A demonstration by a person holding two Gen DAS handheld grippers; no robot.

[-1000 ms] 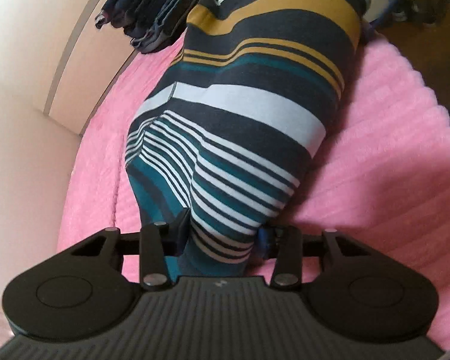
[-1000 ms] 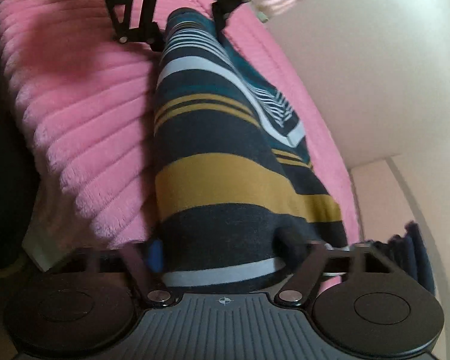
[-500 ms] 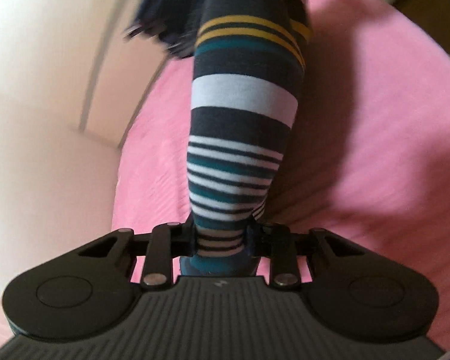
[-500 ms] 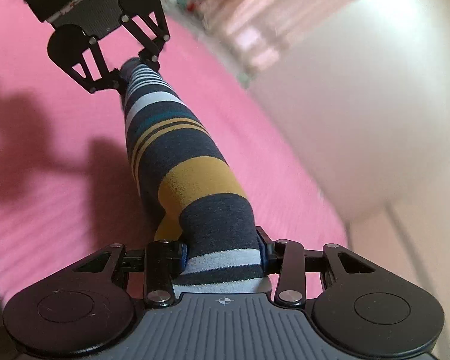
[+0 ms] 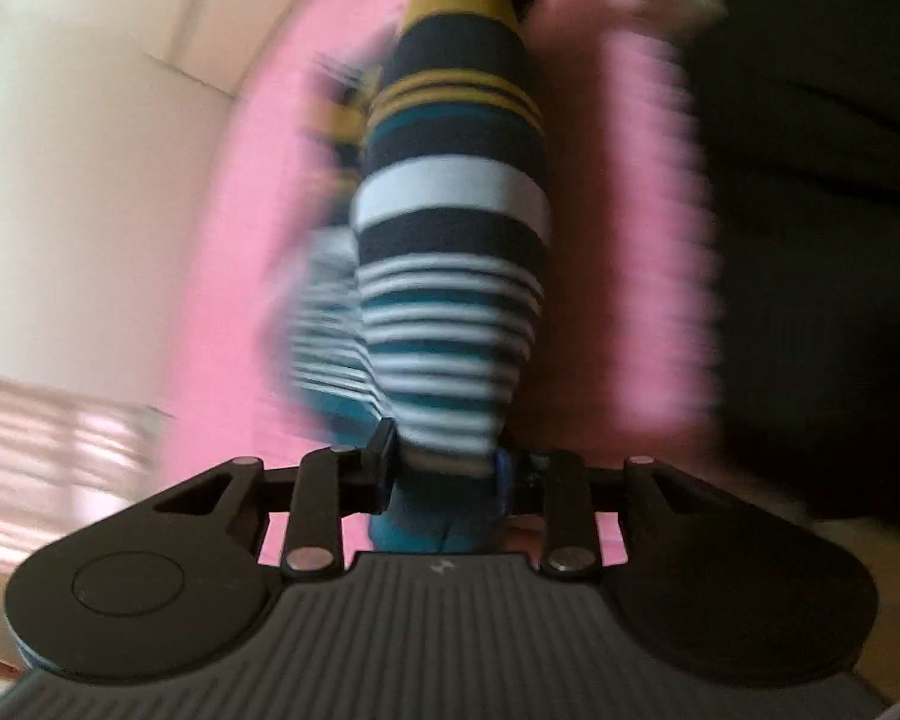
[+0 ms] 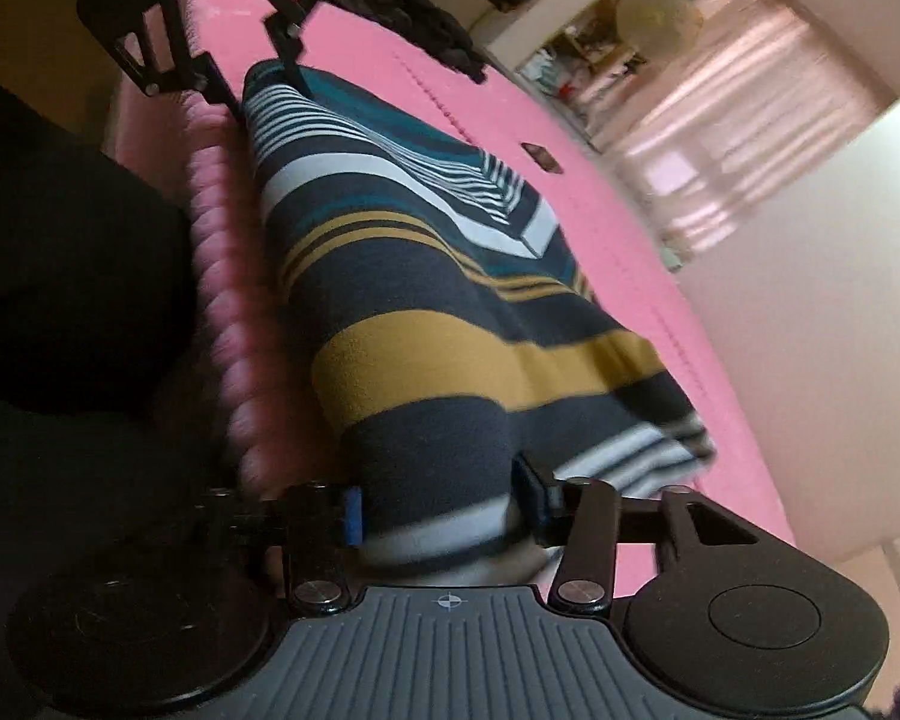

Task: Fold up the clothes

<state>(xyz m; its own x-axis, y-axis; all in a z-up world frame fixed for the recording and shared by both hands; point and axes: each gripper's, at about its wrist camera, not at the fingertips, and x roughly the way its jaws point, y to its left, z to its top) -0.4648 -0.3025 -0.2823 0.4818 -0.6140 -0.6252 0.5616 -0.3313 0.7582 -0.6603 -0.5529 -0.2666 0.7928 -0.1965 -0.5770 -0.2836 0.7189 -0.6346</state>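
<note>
Both the left gripper [image 5: 444,468] and right gripper [image 6: 438,504] are pinching opposite ends of the striped top [image 6: 426,276], which is stretching between them over the pink bed [image 6: 618,228]. I'd say they should be keeping it taut and level so it lays flat.

Pink fluffy ribbed blanket [image 6: 600,192] covering the whole bed, pretty blurry in the left wrist view. Striped garment [image 6: 426,300] draped across it near the edge, pile of dark clothes [image 6: 402,6] at the far end, plus some small dark thing [image 6: 543,157] lying alone, can't tell what.
</note>
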